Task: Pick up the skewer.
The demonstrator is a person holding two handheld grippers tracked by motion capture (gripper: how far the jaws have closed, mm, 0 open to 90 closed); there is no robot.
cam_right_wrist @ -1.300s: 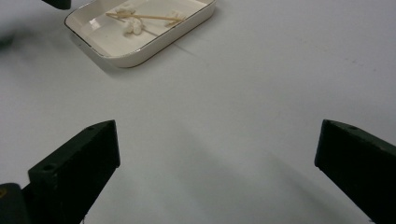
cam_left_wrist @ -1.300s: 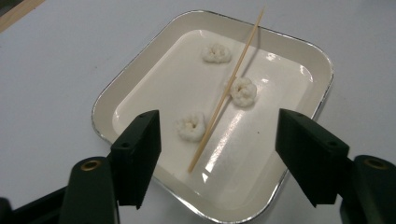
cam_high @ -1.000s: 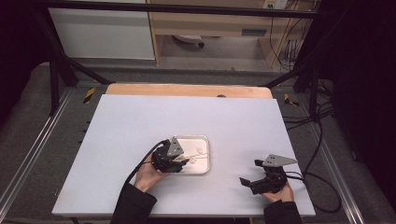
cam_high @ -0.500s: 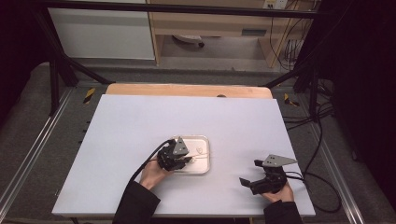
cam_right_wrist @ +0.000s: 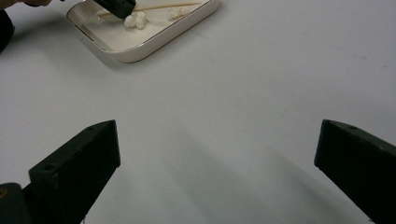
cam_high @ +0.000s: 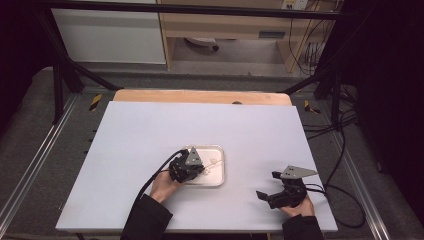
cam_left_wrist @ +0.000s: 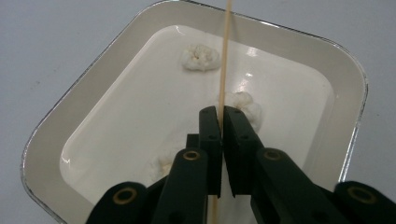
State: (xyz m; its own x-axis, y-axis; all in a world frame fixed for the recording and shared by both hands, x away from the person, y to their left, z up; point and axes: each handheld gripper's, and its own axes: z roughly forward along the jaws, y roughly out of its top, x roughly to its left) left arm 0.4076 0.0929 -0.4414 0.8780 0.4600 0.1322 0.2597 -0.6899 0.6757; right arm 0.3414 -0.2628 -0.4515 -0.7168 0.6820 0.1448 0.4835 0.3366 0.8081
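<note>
Pale grey tabletop [cam_high: 150, 140] stretched out before me in the high view, with the white tray [cam_high: 218, 177] lying on it near my edge. My left gripper [cam_high: 189, 169] hung over the tray's near-left corner, and my right gripper [cam_high: 270, 192] rested well apart to the tray's right, low over the bare table. Through the left gripper view, my jaws had just been closing and stood clamped on a thin wooden skewer [cam_left_wrist: 225, 56], which ran straight up between the pads and out past the tray's [cam_left_wrist: 341, 60] far rim. One marshmallow [cam_left_wrist: 201, 57] sat inside the tray just left of the skewer, and another [cam_left_wrist: 247, 105] lay right beside my fingertips. Through the right gripper view, my jaws stood wide apart with nothing between them, above the bare table, and the tray [cam_right_wrist: 154, 39] lay off to the upper left with the skewer [cam_right_wrist: 163, 7] across it.
</note>
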